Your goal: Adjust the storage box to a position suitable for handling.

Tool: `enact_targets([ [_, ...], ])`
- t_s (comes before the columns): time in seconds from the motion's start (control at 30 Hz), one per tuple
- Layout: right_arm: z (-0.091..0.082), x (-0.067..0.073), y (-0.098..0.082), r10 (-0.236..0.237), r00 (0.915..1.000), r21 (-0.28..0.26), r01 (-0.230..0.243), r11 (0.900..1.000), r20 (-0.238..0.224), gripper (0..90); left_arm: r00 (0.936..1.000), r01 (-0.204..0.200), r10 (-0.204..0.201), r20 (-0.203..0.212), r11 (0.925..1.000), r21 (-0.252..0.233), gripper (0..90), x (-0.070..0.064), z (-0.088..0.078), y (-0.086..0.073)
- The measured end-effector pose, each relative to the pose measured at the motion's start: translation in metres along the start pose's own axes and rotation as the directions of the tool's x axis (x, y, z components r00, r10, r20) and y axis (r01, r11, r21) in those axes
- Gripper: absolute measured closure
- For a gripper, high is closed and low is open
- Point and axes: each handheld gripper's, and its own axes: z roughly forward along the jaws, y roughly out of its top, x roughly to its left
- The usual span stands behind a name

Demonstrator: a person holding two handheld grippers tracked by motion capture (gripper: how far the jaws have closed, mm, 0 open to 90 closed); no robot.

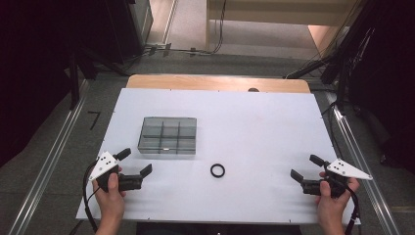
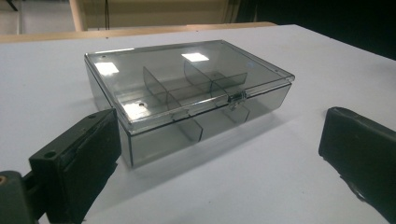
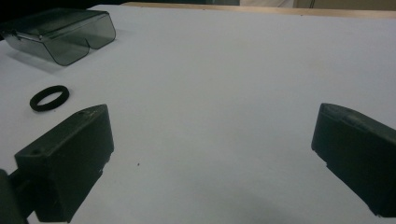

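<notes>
Both grippers sit at the near edge of the table [image 1: 274,112]: left gripper [image 1: 136,162] and right gripper [image 1: 303,167], jaws spread wide, nothing in either. A bit further in, between them, lies the black ring [image 1: 218,170]. Beyond it, left of center, the smoky box [image 1: 168,134], lid shut.

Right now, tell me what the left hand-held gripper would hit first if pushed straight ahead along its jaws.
The left hand-held gripper, jaws open and empty, points at the clear plastic box with its lid shut. It would probably meet the box's near wall first; bare white table lies between.
</notes>
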Motion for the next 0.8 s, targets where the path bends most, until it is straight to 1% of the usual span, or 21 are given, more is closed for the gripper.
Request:
enact_targets([
  [0.1,0.001,0.0,-0.001,0.001,1.0,0.003,-0.001,1.0,-0.001,0.0,1.0,0.001,-0.001,-0.003,1.0,-0.006,0.0,-0.001,-0.001,0.005],
  [0.13,0.001,0.0,-0.001,-0.001,1.0,0.004,0.001,1.0,-0.001,0.0,0.9999,0.016,-0.016,0.004,0.9999,0.007,0.0,0.0,-0.001,0.008],
  [0.2,0.001,0.0,-0.001,0.0,1.0,0.007,0.0,1.0,0.002,0.0,0.9999,0.013,-0.013,0.008,0.9998,0.014,0.0,0.0,-0.001,0.01],
  [0.27,0.0,-0.001,-0.001,-0.001,1.0,0.008,0.001,1.0,-0.001,0.0,1.0,0.005,-0.005,-0.003,0.9998,0.019,0.0,0.0,-0.001,0.015],
  [0.3,0.001,-0.001,-0.001,-0.003,1.0,0.01,0.003,1.0,-0.001,0.0,0.9999,0.005,-0.005,-0.015,0.9997,0.022,0.0,0.0,-0.001,0.018],
  [0.4,0.002,0.0,-0.001,-0.012,0.9999,0.018,0.012,1.0,-0.005,0.0,0.9994,0.023,-0.022,-0.026,0.9994,0.027,0.0,0.001,-0.001,0.024],
  [0.43,0.002,0.001,-0.001,-0.019,0.9998,0.024,0.019,1.0,-0.003,0.0,0.9992,0.027,-0.026,-0.029,0.9992,0.03,1.5,0.002,-0.001,0.026],
  [0.47,0.003,0.001,-0.001,-0.02,0.9998,0.027,0.02,0.999,-0.006,0.0,0.9984,0.052,-0.051,-0.023,0.9978,0.042,1.5,0.004,0.001,0.031],
  [0.5,0.003,0.001,-0.001,-0.022,0.9997,0.035,0.022,0.999,-0.008,0.0,0.9984,0.052,-0.051,-0.023,0.9978,0.042,1.5,0.004,0.001,0.031],
  [0.57,0.005,0.001,0.0,-0.028,0.9995,0.043,0.028,0.999,-0.014,0.0,0.998,0.063,-0.062,-0.016,0.9971,0.044,1.5,0.007,0.003,0.036],
  [0.63,0.005,0.002,0.0,-0.032,0.9993,0.049,0.033,0.998,-0.021,0.0,0.9978,0.065,-0.064,-0.02,0.9967,0.05,1.6,0.01,0.005,0.041],
  [0.67,0.005,0.002,0.0,-0.033,0.9992,0.047,0.034,0.998,-0.023,0.0,0.9978,0.064,-0.063,-0.022,0.9964,0.056,1.7,0.012,0.007,0.043],
  [0.8,0.005,0.002,-0.001,-0.032,0.9993,0.041,0.032,0.999,-0.02,0.0,0.9961,0.088,-0.088,-0.008,0.9938,0.068,1.7,0.018,0.013,0.052],
])
